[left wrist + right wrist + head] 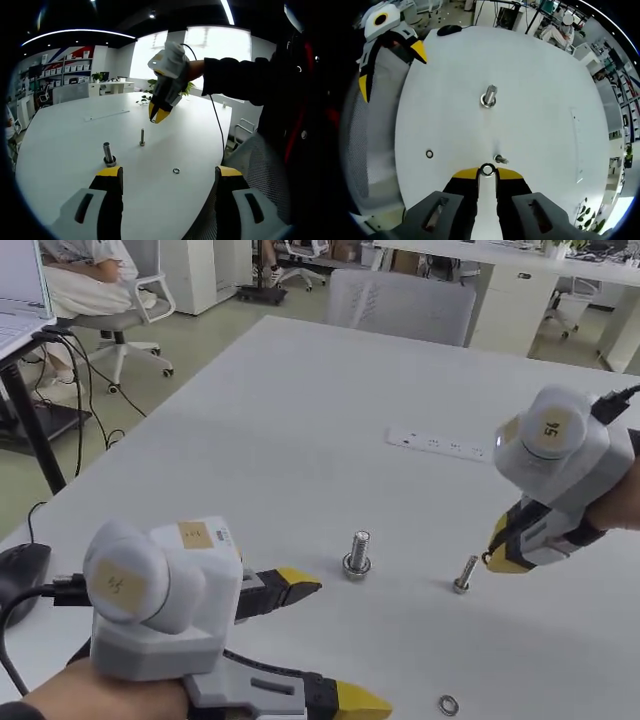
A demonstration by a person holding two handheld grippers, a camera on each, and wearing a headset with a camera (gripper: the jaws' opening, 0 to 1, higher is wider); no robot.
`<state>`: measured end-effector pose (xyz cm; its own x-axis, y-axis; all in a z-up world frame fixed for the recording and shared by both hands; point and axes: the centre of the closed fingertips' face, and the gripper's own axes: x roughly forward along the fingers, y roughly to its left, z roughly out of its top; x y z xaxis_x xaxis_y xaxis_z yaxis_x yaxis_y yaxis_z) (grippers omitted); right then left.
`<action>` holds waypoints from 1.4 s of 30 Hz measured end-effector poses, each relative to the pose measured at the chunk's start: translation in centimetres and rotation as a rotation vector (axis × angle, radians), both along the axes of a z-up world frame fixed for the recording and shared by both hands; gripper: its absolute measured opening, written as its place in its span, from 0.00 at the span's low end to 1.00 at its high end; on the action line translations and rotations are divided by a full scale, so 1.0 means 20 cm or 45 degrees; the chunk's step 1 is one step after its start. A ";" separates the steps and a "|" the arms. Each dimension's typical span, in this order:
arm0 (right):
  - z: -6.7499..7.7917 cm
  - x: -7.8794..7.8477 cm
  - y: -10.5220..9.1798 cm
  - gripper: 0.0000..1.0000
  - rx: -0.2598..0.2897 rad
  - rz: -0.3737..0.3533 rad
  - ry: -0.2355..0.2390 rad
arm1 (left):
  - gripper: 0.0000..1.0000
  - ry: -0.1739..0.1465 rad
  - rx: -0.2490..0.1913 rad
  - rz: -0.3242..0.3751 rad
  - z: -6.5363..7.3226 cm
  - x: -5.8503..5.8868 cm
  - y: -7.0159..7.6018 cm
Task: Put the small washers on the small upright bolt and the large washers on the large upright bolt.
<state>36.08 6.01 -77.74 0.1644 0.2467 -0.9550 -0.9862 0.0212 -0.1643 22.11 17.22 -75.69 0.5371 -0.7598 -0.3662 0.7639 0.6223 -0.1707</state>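
Note:
The large bolt stands upright mid-table with a washer around its base. To its right stands the small bolt, leaning a little. My right gripper hovers just right of and above the small bolt, shut on a washer, with the small bolt right past its tips. A loose small washer lies near the table's front edge. My left gripper stands open near that edge with nothing between its fingers. Ahead of it lie the loose washer, large bolt and small bolt.
A white power strip lies further back on the white table. A dark mouse with its cable sits at the table's left edge. A grey chair stands behind the table; a seated person is at the far left.

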 end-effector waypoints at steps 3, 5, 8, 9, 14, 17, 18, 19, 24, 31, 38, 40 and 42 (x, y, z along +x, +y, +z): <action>0.00 0.02 0.00 0.13 -0.012 0.004 -0.010 | 0.75 0.005 0.002 0.001 0.00 0.00 0.00; 0.00 0.04 0.00 0.13 -0.015 0.005 -0.010 | 0.75 0.008 0.002 0.003 -0.01 0.00 0.00; -0.02 0.06 0.00 0.13 -0.028 0.007 -0.010 | 0.75 0.013 0.003 0.007 -0.01 0.00 0.00; -0.03 0.07 0.00 0.13 -0.034 0.010 -0.011 | 0.75 0.013 0.004 0.009 -0.01 0.00 0.01; -0.05 0.11 0.01 0.13 -0.032 0.008 0.001 | 0.75 0.023 0.007 0.020 -0.02 0.00 0.02; -0.08 0.14 0.01 0.13 -0.032 0.008 0.009 | 0.75 0.029 0.011 0.024 -0.03 0.01 0.02; -0.09 0.15 0.01 0.13 -0.033 0.004 0.016 | 0.75 0.032 0.010 0.024 -0.03 0.01 0.02; -0.10 0.15 0.01 0.13 -0.035 0.003 0.016 | 0.75 0.033 0.011 0.025 -0.03 0.01 0.02; -0.14 0.17 0.00 0.13 -0.050 0.002 0.029 | 0.75 0.039 0.012 0.034 -0.04 0.01 0.02; -0.17 0.17 0.01 0.13 -0.047 0.008 0.047 | 0.74 0.045 0.015 0.044 -0.05 0.01 0.03; -0.20 0.17 0.03 0.13 -0.057 0.024 0.055 | 0.74 0.048 0.015 0.053 -0.05 0.01 0.03; -0.20 0.17 0.03 0.13 -0.060 0.023 0.061 | 0.74 0.049 0.015 0.056 -0.05 0.01 0.04; -0.20 0.17 0.03 0.13 -0.062 0.028 0.062 | 0.74 0.050 0.014 0.058 -0.05 0.01 0.04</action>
